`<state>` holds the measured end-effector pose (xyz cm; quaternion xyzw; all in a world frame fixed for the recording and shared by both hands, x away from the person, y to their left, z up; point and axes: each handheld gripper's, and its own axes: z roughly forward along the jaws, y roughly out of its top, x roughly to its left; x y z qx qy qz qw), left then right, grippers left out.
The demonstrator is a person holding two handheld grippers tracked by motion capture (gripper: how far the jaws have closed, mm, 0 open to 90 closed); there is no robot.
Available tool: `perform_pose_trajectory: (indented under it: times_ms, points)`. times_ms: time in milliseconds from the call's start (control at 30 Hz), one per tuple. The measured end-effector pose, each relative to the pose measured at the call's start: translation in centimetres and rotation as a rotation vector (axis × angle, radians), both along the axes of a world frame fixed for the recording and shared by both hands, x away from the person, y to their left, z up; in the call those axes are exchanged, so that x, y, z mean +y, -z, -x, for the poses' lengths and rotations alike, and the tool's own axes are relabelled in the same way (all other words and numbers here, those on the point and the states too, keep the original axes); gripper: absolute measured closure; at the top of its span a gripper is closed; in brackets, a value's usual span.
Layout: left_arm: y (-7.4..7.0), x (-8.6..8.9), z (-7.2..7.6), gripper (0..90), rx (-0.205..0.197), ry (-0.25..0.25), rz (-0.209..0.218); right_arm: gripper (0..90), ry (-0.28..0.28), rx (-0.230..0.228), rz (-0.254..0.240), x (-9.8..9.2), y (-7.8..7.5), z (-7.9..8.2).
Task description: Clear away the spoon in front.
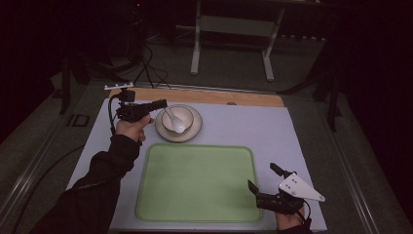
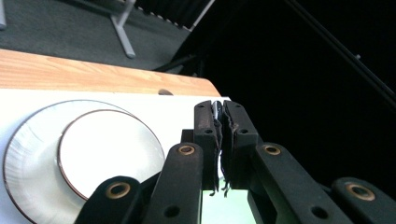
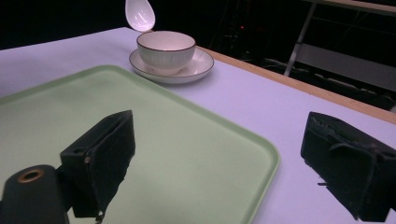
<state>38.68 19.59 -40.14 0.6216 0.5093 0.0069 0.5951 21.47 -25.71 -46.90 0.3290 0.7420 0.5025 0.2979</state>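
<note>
From the high view, a white table (image 1: 292, 136) carries a green tray (image 1: 195, 183) near the person and, beyond it, a white bowl (image 1: 181, 117) on a saucer (image 1: 195, 130). The left hand (image 1: 130, 129) reaches out from a dark sleeve and holds the left gripper (image 1: 159, 104) level, its tip at the bowl's left rim, with a white spoon (image 1: 174, 122) slanting down over the bowl from that tip. The right gripper (image 1: 263, 178) sits at the tray's near right corner, jaws spread wide, with its grey plate on top. The left gripper view adds what the high view cannot: the jaws are pressed narrowly together on a thin, pale sliver, the spoon's handle, with the bowl and saucer below and to the left. The right gripper view shows its own two jaws far apart with nothing between them, over the tray's corner, and the spoon's ladle hanging in the air just above the bowl, apart from its rim.
</note>
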Motion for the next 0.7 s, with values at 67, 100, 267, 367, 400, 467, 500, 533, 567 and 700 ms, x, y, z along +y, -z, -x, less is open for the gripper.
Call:
perform_pose_trajectory:
  times_ms: [67, 100, 267, 367, 400, 467, 500, 533, 567, 700]
  points:
    - [-0.2, -0.1, 0.3, 84.9, 0.009, 0.018, -0.008, 9.9, 0.001, 0.000, 0.000, 0.0, 0.0, 0.0]
    - [-0.3, -0.1, 0.5, 84.9, 0.012, 0.034, -0.017, 9.9, 0.000, 0.000, 0.001, 0.0, 0.0, 0.0]
    - [-0.5, -0.6, 1.2, 84.9, 0.032, 0.097, -0.055, 9.9, 0.001, -0.001, 0.001, 0.0, 0.0, 0.0]
    - [-0.4, -0.9, 1.6, 84.9, 0.042, 0.124, -0.068, 9.9, 0.002, 0.000, 0.001, 0.0, 0.0, 0.0]
    - [-0.4, -1.0, 1.8, 84.9, 0.045, 0.126, -0.070, 9.9, 0.002, -0.001, 0.002, 0.0, 0.0, 0.0]
    - [-0.4, -1.2, 2.0, 84.9, 0.056, 0.149, -0.082, 9.9, 0.002, -0.001, 0.002, 0.0, 0.0, 0.0]
    - [-0.4, -1.3, 2.1, 84.9, 0.058, 0.153, -0.093, 9.9, 0.002, 0.000, 0.002, 0.0, 0.0, 0.0]
    - [-0.4, -1.5, 2.3, 84.9, 0.069, 0.166, -0.098, 9.9, 0.001, 0.000, 0.004, 0.0, 0.0, 0.0]
    - [-0.4, -1.6, 2.4, 84.9, 0.072, 0.170, -0.107, 9.9, 0.001, 0.001, 0.005, 0.0, 0.0, 0.0]
    - [-0.6, -2.2, 3.0, 84.9, 0.082, 0.200, -0.123, 9.9, -0.002, 0.002, 0.006, 0.1, 0.1, -0.1]
